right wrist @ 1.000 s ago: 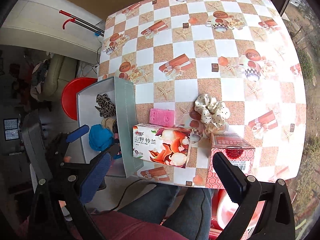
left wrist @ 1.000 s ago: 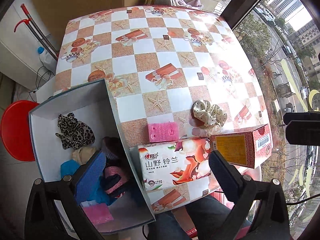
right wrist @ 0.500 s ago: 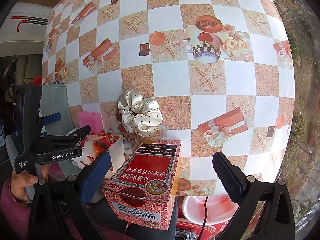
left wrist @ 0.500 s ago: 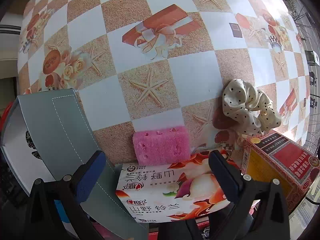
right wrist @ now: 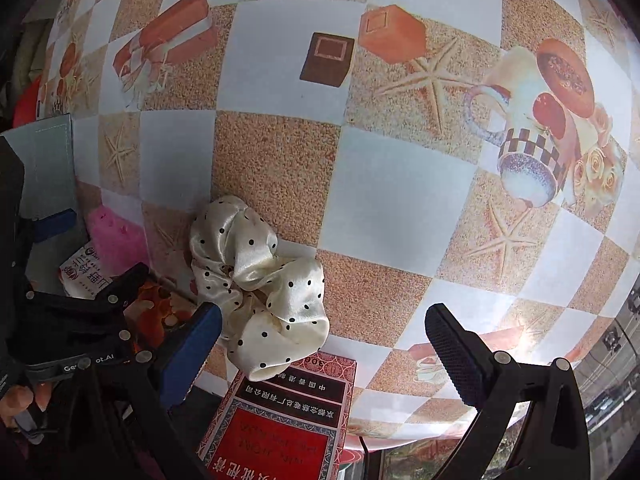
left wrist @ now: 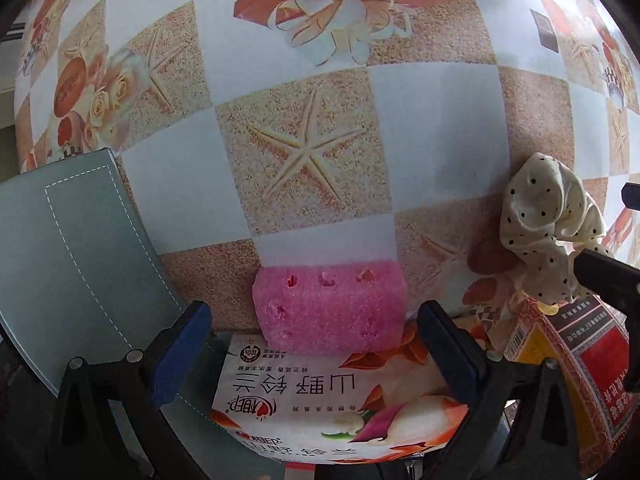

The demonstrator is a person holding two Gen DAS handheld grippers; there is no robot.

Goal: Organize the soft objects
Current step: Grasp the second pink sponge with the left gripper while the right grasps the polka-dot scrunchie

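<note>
Both tongs, left (left wrist: 314, 344) and right (right wrist: 322, 342), gape empty, now nearer the pink sponge (left wrist: 329, 307) and dotted scrunchie (right wrist: 256, 280).

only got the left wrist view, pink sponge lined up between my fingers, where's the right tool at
observer: The right tool is open, with the polka-dot scrunchie just ahead of it, nearer its left finger.
operator: scrunchie clear of the red box
observer: No, its lower fold drapes over the red box top.
operator: anything right of it
observer: Only bare tablecloth there.
</note>
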